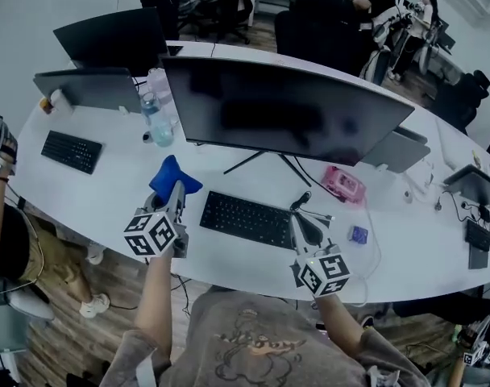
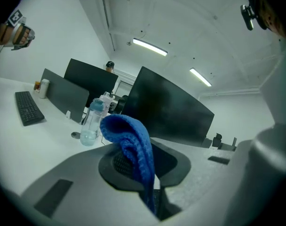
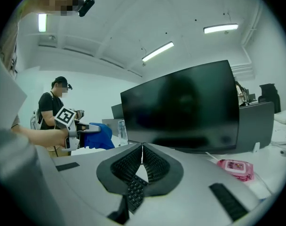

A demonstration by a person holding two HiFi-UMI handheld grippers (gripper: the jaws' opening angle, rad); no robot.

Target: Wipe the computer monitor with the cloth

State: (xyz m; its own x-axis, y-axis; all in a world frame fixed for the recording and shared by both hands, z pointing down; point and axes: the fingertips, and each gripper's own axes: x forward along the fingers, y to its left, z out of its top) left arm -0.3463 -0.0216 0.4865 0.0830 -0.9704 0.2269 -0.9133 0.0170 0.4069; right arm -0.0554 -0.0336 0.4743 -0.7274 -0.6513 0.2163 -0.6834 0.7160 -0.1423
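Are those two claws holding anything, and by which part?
The left gripper pinches the blue cloth by one end, the rest bunched above. The right gripper is shut, empty.

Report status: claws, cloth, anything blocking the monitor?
Left claw shut on blue cloth, short of the monitor. Right claw shut, empty, by the keyboard. Water bottle stands near screen's left edge.

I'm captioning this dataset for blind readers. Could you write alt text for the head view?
A person's left gripper pinches a blue cloth in front of a dark computer monitor on a white desk. The right gripper, shut and empty, hovers by a black keyboard; a water bottle stands left of the monitor.
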